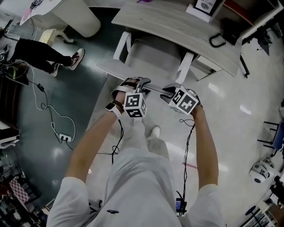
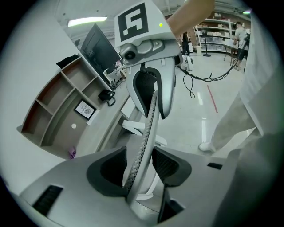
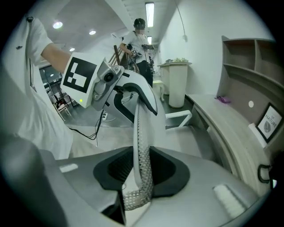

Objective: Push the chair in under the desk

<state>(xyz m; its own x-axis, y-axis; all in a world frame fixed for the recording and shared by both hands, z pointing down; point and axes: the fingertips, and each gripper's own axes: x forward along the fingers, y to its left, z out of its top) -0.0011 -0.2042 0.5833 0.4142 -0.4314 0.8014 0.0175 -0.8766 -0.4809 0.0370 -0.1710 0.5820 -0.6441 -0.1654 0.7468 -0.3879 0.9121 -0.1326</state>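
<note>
A white chair (image 1: 151, 55) with a mesh backrest stands with its seat partly under the curved light-wood desk (image 1: 177, 26). The thin top edge of the backrest (image 1: 154, 90) runs between my two grippers. My left gripper (image 1: 140, 83) grips that edge at the left. In the left gripper view the mesh edge (image 2: 148, 128) sits between the dark pads of the left gripper (image 2: 140, 166), which press on it. My right gripper (image 1: 171, 91) grips the edge at the right. In the right gripper view the right gripper (image 3: 141, 170) is shut on the mesh (image 3: 142, 133).
A seated person's legs and sneakers (image 1: 44, 56) are at the far left. A power strip with cables (image 1: 64, 137) lies on the dark floor. A white bin (image 3: 177, 84) stands by the desk's end. A framed sign (image 1: 205, 6) and a black object (image 1: 217, 41) are on the desk.
</note>
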